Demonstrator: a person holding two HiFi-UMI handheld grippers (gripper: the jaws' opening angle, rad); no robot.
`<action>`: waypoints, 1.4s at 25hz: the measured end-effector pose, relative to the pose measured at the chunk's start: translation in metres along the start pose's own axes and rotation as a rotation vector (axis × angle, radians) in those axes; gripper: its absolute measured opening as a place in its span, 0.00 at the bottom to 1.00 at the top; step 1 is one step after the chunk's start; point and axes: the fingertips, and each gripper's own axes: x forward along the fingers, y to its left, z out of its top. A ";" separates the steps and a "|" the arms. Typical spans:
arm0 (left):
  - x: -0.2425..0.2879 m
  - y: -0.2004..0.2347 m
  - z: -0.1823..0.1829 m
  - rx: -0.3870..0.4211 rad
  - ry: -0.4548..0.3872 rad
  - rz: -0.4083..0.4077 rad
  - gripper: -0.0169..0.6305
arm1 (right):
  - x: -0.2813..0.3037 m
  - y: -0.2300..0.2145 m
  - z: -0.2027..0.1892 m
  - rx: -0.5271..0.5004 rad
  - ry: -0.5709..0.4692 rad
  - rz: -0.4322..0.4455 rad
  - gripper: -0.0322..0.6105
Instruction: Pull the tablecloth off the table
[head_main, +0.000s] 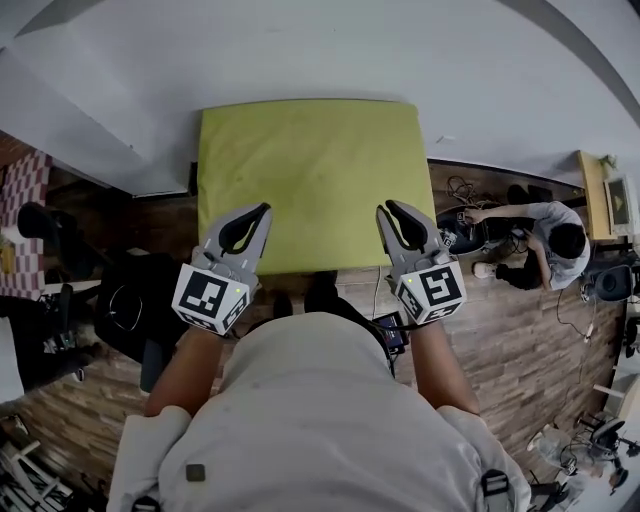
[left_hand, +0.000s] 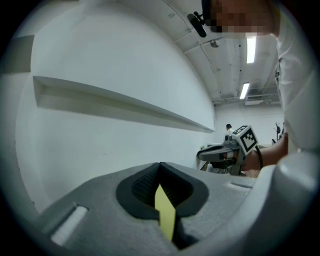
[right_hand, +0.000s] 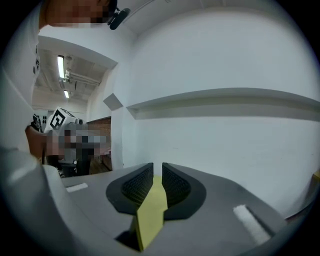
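Note:
A yellow-green tablecloth (head_main: 315, 180) lies spread flat over the table against the white wall. My left gripper (head_main: 258, 212) is at its near left edge and my right gripper (head_main: 392, 210) at its near right edge, both pointing upward. In the left gripper view the left gripper (left_hand: 160, 166) is shut on a thin fold of the tablecloth (left_hand: 165, 217). In the right gripper view the right gripper (right_hand: 157, 167) has a thicker fold of tablecloth (right_hand: 150, 220) pinched between its pads, with a narrow slit left at the tips. The table itself is hidden under the cloth.
A person (head_main: 550, 245) crouches on the wooden floor (head_main: 520, 330) to the right, among cables and equipment. Dark chairs and gear (head_main: 130, 310) stand to the left. A white wall (head_main: 320, 50) with a ledge (right_hand: 225, 102) backs the table.

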 end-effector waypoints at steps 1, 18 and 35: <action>0.008 0.005 -0.001 0.000 0.006 0.014 0.03 | 0.007 -0.008 -0.002 0.001 0.008 0.012 0.16; 0.070 0.066 -0.106 -0.109 0.224 0.201 0.24 | 0.084 -0.086 -0.116 0.022 0.267 0.132 0.29; 0.052 0.080 -0.305 -0.288 0.569 0.267 0.47 | 0.068 -0.106 -0.330 0.113 0.708 0.114 0.56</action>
